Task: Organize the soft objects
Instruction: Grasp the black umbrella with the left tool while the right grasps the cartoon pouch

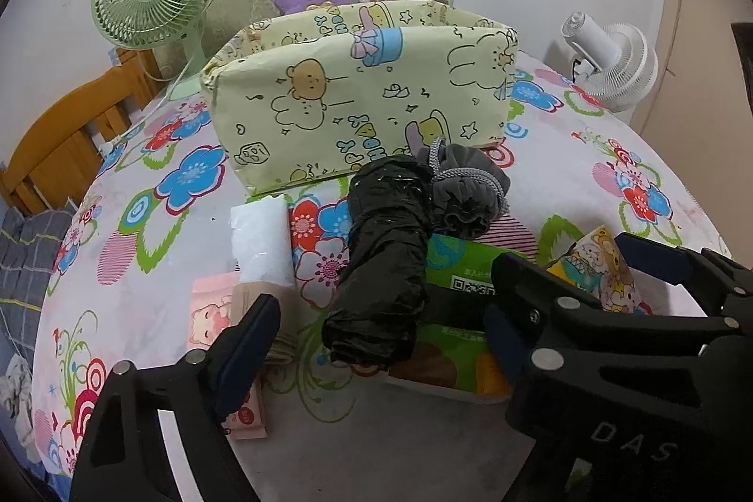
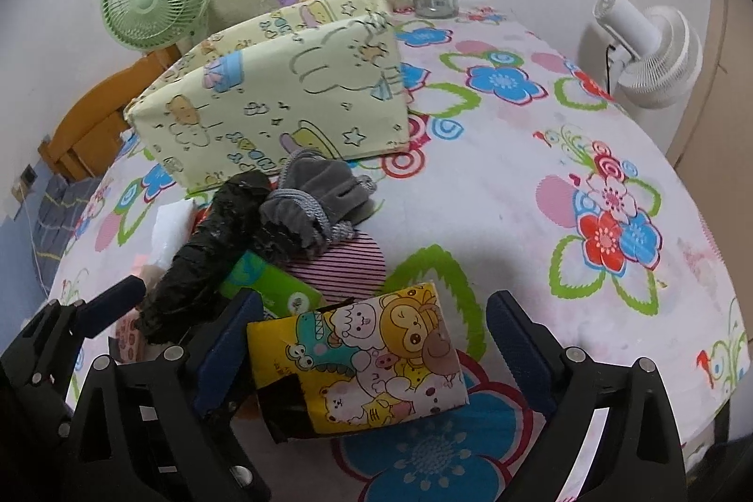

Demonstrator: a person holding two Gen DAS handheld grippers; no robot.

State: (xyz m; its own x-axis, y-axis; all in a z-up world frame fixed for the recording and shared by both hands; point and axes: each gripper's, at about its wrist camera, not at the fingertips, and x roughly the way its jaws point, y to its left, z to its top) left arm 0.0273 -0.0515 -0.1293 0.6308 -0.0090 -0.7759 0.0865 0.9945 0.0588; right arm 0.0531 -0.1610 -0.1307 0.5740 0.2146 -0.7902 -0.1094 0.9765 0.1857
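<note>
My worry is the crowding: my left claw [image 1: 376,342] stands apart around the black bag roll [image 1: 376,262], which lies on a green pack [image 1: 463,266] and touches the grey pouch [image 1: 463,187], so closing could drag those along or let the slick plastic slip out. My right claw [image 2: 372,337] is also apart, with the cartoon pouch [image 2: 372,354] between its fingers nearer the left one, and a lopsided squeeze could tip it. The yellow fabric box [image 1: 348,102] waits just behind the pile.
</note>
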